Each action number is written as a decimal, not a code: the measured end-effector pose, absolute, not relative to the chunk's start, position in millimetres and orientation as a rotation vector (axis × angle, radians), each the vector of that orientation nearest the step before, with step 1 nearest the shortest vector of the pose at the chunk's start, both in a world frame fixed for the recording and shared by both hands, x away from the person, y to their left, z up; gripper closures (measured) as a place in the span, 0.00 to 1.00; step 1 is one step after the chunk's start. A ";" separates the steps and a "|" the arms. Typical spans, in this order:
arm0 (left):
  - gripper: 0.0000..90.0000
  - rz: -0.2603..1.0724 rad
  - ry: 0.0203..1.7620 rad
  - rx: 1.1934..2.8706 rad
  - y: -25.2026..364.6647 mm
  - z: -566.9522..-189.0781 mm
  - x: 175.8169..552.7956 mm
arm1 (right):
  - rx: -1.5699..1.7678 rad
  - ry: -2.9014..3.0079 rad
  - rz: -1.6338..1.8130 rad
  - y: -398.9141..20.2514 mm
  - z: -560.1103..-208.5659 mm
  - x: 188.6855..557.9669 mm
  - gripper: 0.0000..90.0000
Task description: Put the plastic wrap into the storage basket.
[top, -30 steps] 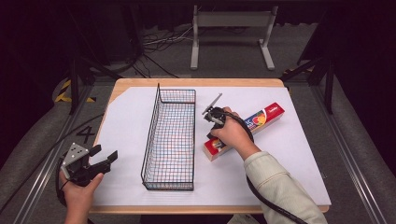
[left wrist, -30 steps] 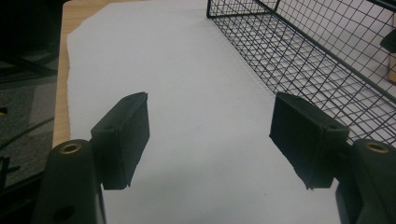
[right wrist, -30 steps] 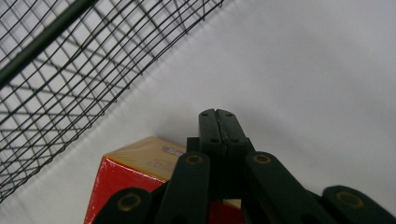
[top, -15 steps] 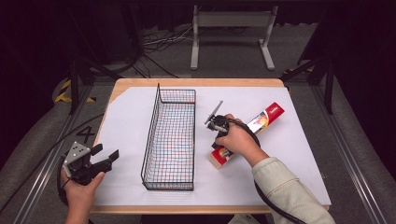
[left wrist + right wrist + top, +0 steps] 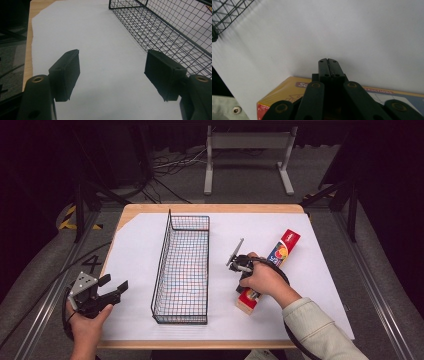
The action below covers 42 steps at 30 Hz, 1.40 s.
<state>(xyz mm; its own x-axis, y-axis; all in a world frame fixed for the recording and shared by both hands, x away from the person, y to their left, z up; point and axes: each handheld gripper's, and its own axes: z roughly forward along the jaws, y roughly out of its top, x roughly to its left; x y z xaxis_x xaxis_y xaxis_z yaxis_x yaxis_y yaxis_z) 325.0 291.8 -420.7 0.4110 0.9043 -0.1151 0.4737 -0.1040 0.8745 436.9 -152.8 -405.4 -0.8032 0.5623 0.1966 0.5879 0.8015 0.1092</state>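
On the white sheet (image 5: 140, 265), right tongs (image 5: 328, 65) closed, hand over box (image 5: 272, 265).

Box (image 5: 384, 93): "…STRUCTIONS" (start hidden). Floor (image 5: 45, 270): "4" (image 5: 92, 263).

A black wire basket (image 5: 183, 270) stands lengthwise on the white sheet (image 5: 135, 255) that covers most of the wooden bench (image 5: 210, 209); left of the basket, the sheet's far corner is cut off, baring wood. Beyond the basket, off the bench, a grey metal stand (image 5: 247, 157) sits on the floor; cables (image 5: 170, 167) trail left of that stand.
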 end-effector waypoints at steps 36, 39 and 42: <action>0.31 0.591 1.206 1.720 286.7 -418.5 338.7 | -1.225 -2.834 -0.872 -201.2 -357.1 402.8 0.59; 0.31 0.595 1.205 1.712 285.7 -418.3 340.4 | -1.297 -2.847 -0.951 -208.9 -349.9 402.4 0.59; 0.31 0.598 1.210 1.708 284.3 -417.7 342.9 | -1.388 -2.803 -1.013 -218.4 -343.0 400.6 0.67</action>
